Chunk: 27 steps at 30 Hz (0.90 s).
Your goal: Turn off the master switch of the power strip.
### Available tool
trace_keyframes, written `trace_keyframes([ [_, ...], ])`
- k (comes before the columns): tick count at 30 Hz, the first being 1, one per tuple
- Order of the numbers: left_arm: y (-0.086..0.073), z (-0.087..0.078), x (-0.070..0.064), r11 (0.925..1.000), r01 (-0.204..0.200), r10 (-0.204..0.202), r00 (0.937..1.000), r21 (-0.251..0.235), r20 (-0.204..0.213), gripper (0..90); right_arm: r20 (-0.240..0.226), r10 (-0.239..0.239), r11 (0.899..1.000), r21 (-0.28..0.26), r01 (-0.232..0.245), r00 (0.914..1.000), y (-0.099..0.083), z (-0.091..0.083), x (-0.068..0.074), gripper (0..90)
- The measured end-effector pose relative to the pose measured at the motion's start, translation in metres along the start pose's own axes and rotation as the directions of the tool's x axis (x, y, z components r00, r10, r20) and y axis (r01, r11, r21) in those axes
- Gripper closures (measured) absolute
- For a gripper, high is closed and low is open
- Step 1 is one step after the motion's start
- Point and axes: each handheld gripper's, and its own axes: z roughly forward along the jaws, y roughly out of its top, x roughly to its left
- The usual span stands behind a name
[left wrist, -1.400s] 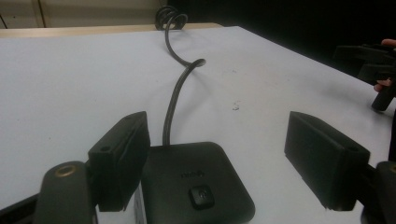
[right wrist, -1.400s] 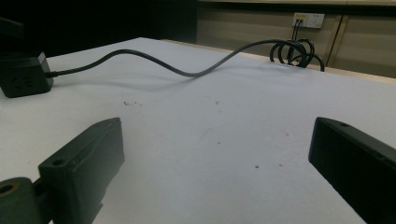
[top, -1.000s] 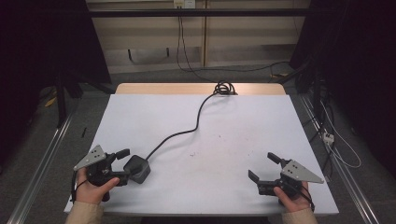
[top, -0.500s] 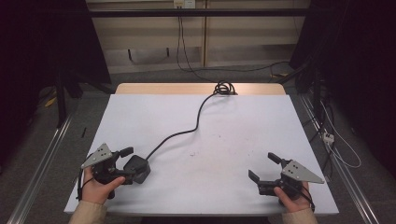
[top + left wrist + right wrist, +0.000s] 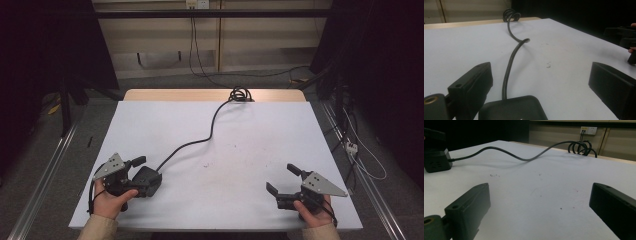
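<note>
While the left hand-held gripper [image 5: 142,171] sat at the lower left of the high view, its jaws stood apart around the black rounded plastic adapter [image 5: 148,180]. The adapter's black cable [image 5: 212,127] ran up the white table [image 5: 260,135]. The right hand-held gripper [image 5: 284,179], lower right, gaped empty.

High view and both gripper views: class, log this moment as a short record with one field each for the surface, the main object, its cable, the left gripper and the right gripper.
surface: white table, a few dark specks
object: black adapter, near left corner, between the left gripper's open jaws
cable: black cable runs from the adapter to a coil at the far edge
left gripper: left gripper, open, jaws either side of the adapter, not closed on it
right gripper: right gripper, open, holds nothing, near right corner
</note>
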Motion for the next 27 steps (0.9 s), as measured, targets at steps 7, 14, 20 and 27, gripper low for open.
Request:
trace_keyframes([
  [7,-0.0016,0.0022,-0.0016,1.0000,-0.002,0.002,1.0000,-0.009,0.007,5.2,0.001,0.004,1.000,0.001,-0.004,1.0000,-0.0004,-0.0008,-0.0006,3.0],
  [14,-0.0033,0.0029,-0.0025,0.9999,-0.007,0.007,1.0000,-0.016,0.001,5.2,0.000,0.004,1.000,0.001,-0.004,1.0000,-0.0004,-0.0018,-0.0004,3.0],
  [20,-0.0047,0.0024,-0.0021,0.9995,-0.009,0.009,1.0000,-0.029,-0.003,5.2,0.001,0.006,1.000,0.004,-0.006,1.0000,-0.0010,-0.0024,-0.0008,3.0],
  [27,-0.0045,0.0006,-0.0010,0.9991,-0.002,0.002,1.0000,-0.042,-0.006,5.2,0.001,0.003,1.000,0.007,-0.003,1.0000,-0.0012,-0.0025,-0.0007,3.0],
])
